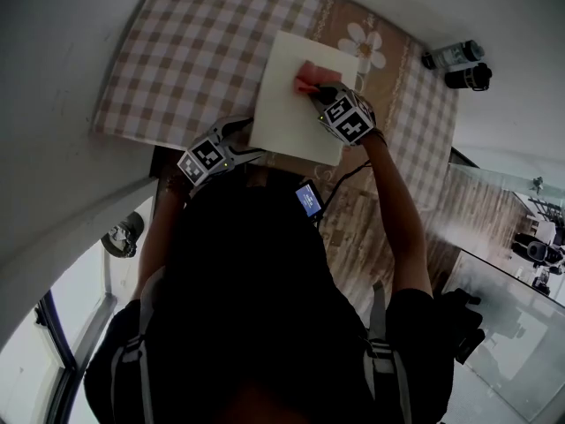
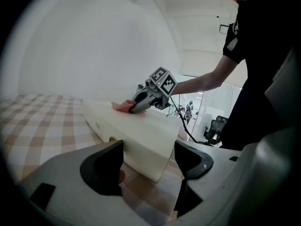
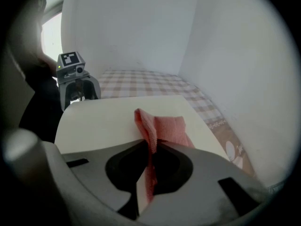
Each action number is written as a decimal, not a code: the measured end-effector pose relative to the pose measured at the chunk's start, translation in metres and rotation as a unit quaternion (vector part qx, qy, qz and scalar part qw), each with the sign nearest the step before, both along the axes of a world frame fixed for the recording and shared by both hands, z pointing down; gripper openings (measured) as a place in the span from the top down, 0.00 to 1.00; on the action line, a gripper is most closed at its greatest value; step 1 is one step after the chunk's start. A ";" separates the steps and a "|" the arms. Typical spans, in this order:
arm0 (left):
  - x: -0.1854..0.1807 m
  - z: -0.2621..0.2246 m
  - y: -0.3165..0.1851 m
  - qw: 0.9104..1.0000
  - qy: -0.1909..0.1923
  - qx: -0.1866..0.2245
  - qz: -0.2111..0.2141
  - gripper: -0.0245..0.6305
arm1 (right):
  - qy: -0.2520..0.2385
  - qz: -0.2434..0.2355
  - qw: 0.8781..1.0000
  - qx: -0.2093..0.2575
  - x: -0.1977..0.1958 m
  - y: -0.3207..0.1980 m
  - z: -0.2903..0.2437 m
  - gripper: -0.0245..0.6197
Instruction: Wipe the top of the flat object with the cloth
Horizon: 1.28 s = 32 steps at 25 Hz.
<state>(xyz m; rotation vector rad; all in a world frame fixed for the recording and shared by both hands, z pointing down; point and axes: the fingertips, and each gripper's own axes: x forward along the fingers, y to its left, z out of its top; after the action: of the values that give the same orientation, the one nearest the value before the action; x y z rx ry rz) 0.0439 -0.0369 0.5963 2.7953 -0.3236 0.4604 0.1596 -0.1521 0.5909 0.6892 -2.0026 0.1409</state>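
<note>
A flat cream box (image 1: 296,104) lies on the checked tablecloth (image 1: 194,51). A pink cloth (image 1: 309,76) rests on its top, toward the far right. My right gripper (image 1: 316,91) is shut on that cloth and presses it onto the box. In the right gripper view the cloth (image 3: 162,126) spreads ahead of the closed jaws of the right gripper (image 3: 149,147). My left gripper (image 1: 247,140) stands open at the box's near left corner. In the left gripper view the box (image 2: 136,131) sits just ahead of the parted jaws of the left gripper (image 2: 146,161), and the right gripper (image 2: 141,105) works on top.
Two dark bottles (image 1: 459,64) lie at the far right beyond the table. White walls close in behind and to the left. A small lit screen (image 1: 308,199) hangs at the person's chest. An office chair (image 2: 214,131) and glass panels stand to the right.
</note>
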 end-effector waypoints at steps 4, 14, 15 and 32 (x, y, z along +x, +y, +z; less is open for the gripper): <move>0.000 0.000 0.000 1.000 -0.001 -0.001 0.001 0.43 | -0.014 -0.002 1.000 -0.007 -0.004 0.015 0.001 0.94; 0.001 0.000 0.000 1.000 -0.002 -0.001 0.000 0.43 | -0.039 -0.007 0.999 -0.019 -0.012 0.041 -0.002 0.94; 0.001 0.000 0.000 1.000 -0.002 -0.001 0.000 0.43 | -0.038 -0.011 0.999 -0.020 -0.013 0.045 -0.001 0.94; 0.001 0.002 0.000 1.000 -0.008 0.005 0.001 0.43 | -0.092 -0.023 0.994 -0.047 -0.036 0.103 -0.006 0.94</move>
<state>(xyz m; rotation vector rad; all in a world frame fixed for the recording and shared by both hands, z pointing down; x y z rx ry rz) 0.0451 -0.0367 0.5980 2.8027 -0.3267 0.4839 0.1232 -0.0494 0.5852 0.5860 -2.1717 0.2781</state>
